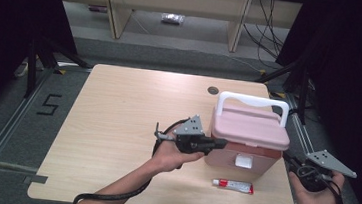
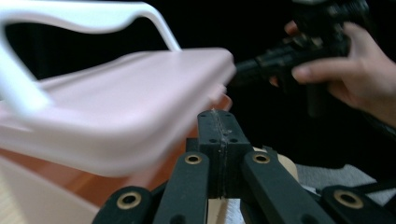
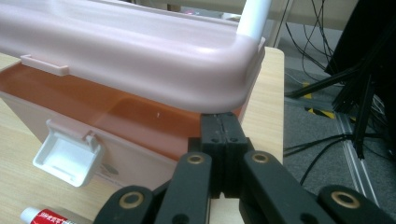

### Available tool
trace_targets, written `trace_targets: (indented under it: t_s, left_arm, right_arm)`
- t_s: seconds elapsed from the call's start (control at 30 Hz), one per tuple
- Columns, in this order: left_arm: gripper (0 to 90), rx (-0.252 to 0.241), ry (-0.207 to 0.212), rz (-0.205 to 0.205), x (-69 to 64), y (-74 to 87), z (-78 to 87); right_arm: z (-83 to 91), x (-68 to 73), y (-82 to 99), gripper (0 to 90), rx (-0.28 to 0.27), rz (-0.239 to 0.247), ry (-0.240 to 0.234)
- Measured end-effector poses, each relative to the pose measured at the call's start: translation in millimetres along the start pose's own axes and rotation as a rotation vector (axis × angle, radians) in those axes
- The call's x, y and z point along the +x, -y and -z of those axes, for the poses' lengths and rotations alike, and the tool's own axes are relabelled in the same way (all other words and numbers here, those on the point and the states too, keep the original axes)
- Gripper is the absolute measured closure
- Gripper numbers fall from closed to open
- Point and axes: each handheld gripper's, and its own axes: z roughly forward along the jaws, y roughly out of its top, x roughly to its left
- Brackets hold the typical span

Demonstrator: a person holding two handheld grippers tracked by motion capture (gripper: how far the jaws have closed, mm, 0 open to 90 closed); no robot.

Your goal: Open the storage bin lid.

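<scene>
high view / box: pink box (image 1: 245, 141) w/ white handle (image 1: 253, 103) sits on table (image 1: 116, 126), right half, near front edge; white latch (image 1: 244, 161) on front hangs open.
high view / L gripper: left gripper (image 1: 220, 144) tips at box's left end, just under lid (image 1: 249, 126) rim; jaws pressed together, nothing between.
high view / R gripper: right gripper (image 1: 289, 158) at box's right end, low by the lid corner; jaws hard to read here.
high view / tube: red-white tube (image 1: 232, 186) lies on table just in front of box, apart from it.
high view / risk: both tips look set to pry lid up; uneven push from one end could slide or tip box toward tube or table edge.
left gripper view / state: left gripper (image 2: 218, 116) jaws fully shut, empty, tip under lid (image 2: 126, 116) edge.
left gripper view / risk: thin shut tip may slip off the rounded rim; lid would drop back.
left gripper view / unclear: lid & handle (image 2: 84, 14) blurred; contact w/ rim can't be told; box inside hidden.
right gripper view / state: right gripper (image 3: 219, 119) jaws shut, empty, tip at lid (image 3: 140, 60) corner underside.
right gripper view / latch: latch (image 3: 67, 156) flipped down, free.
right gripper view / unclear: tube (image 3: 44, 217) cut off at frame bottom; touching or a hair apart – can't tell.
</scene>
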Motion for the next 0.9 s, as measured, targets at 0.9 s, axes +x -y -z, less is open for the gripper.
trace_targets:
  t_s: [0.9]
  left_arm:
    - [89.3, 0.045, -0.011, -0.131, -10.0, 30.2, -59.0]
  right_arm:
    - [-0.5, 2.2, -2.7, 90.0, 0.001, -0.033, 0.002]
